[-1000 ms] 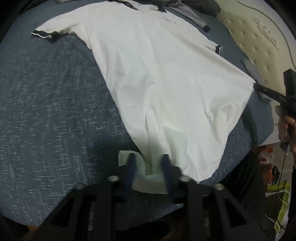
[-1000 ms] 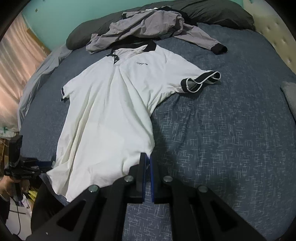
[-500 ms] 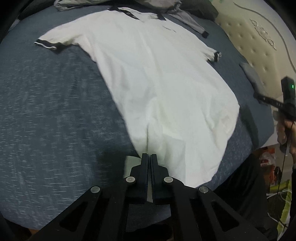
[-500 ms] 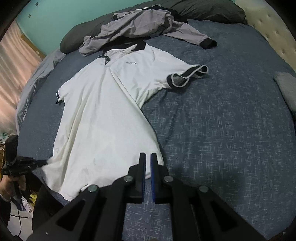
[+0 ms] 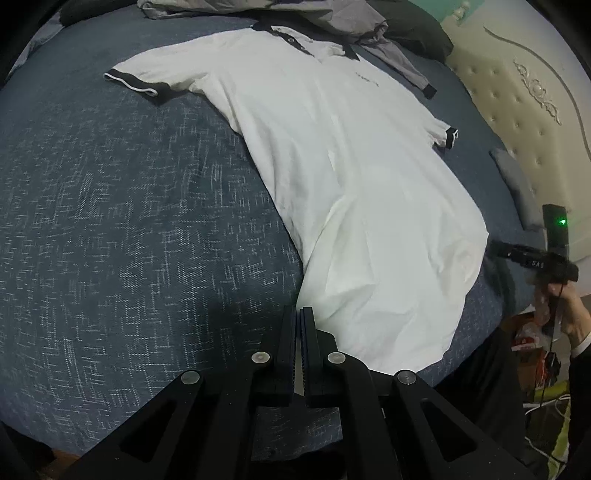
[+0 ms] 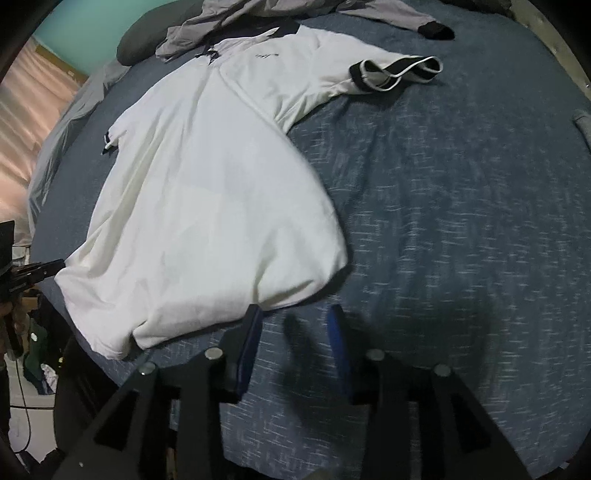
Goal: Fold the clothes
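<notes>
A white polo shirt (image 5: 351, 177) with black collar and sleeve trim lies spread face up on a blue bedspread; it also shows in the right wrist view (image 6: 207, 192). My left gripper (image 5: 299, 317) is shut on the shirt's hem corner at the near left; a sliver of white cloth shows between its fingers. My right gripper (image 6: 293, 317) is open and empty, just off the hem's other corner, with its left finger (image 6: 251, 325) at the cloth edge. The right gripper also shows in the left wrist view (image 5: 532, 258) at the far hem corner.
A grey jacket (image 6: 258, 18) lies crumpled beyond the collar, next to a dark pillow (image 6: 144, 40). A cream tufted headboard (image 5: 517, 103) stands at the bed's side. The bed edge drops off just behind the hem, with clutter on the floor (image 5: 535, 339).
My left gripper closed on the hem corner and drew it along. My right gripper went from shut to open and moved in toward the hem. The shirt's lower part shifted and bunched.
</notes>
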{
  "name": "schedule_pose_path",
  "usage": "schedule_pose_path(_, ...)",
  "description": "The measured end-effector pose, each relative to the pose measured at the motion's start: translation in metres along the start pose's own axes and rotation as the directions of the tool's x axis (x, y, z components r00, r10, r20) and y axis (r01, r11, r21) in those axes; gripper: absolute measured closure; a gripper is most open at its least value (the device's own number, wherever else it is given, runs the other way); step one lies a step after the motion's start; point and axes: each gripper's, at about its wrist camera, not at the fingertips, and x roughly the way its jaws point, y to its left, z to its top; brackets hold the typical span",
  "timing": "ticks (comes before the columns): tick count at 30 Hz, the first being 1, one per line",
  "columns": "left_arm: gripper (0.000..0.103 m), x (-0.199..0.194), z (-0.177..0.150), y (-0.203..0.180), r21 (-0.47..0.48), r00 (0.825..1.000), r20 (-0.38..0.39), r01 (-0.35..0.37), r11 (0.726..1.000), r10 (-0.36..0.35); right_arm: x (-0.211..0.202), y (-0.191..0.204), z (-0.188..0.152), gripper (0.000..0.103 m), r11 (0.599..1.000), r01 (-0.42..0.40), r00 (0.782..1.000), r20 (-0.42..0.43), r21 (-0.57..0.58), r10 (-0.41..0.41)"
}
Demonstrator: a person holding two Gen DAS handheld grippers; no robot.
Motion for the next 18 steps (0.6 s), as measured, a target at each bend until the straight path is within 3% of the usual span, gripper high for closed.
schedule_pose_path(9,0.101,-0.023,0.001,0.028,-0.056,0.999,0.043,-0.007,0.998,0.009,-0.007,0.001,0.004,0.066,0.999,-0.033,0.998,0.047,0.035,0.031)
schedule_pose_path(18,0.101,-0.039,0.009,0.067,-0.133,0.995,0.087,-0.027,0.991,0.039,-0.014,-0.006,0.001,0.066,0.999,0.008,0.999,0.039,0.039,-0.010)
